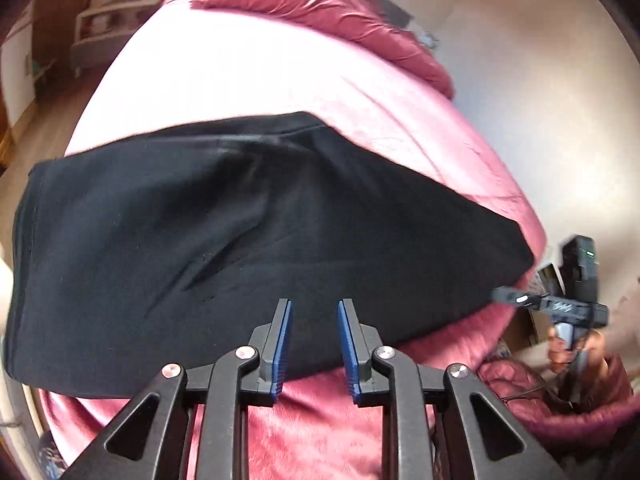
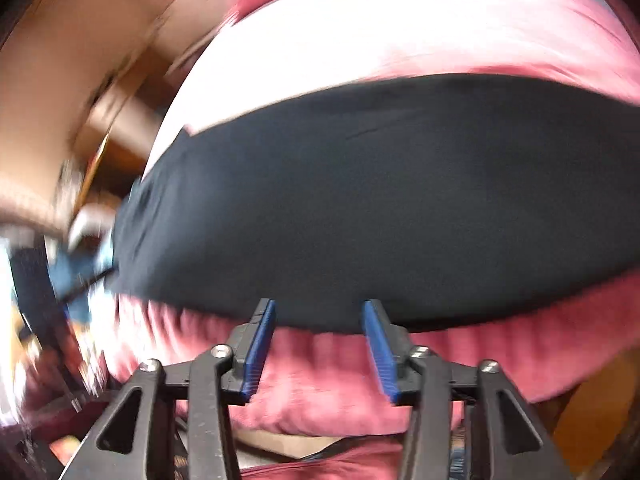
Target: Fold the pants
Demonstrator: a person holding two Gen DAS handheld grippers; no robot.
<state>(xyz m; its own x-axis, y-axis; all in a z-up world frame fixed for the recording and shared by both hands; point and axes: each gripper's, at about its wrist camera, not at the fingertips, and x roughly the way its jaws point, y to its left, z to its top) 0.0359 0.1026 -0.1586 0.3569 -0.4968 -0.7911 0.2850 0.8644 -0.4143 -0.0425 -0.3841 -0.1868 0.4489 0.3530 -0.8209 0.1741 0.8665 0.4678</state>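
Black pants (image 1: pixel 256 232) lie flat across a pink bed cover (image 1: pixel 248 68), folded into a wide band. My left gripper (image 1: pixel 314 308) is open and empty, its blue pads just above the pants' near edge. The right gripper shows in the left wrist view (image 1: pixel 516 298) at the pants' right end. In the right wrist view the pants (image 2: pixel 400 192) fill the middle, and my right gripper (image 2: pixel 320 306) is open and empty at their near edge. The left gripper appears blurred at the left there (image 2: pixel 76 268).
A dark pink quilt (image 1: pixel 360 12) is bunched at the far end of the bed. A wooden floor and a grey cabinet (image 1: pixel 100 28) lie to the left. A hand holds the right gripper's handle (image 1: pixel 572 348). The right wrist view is motion-blurred.
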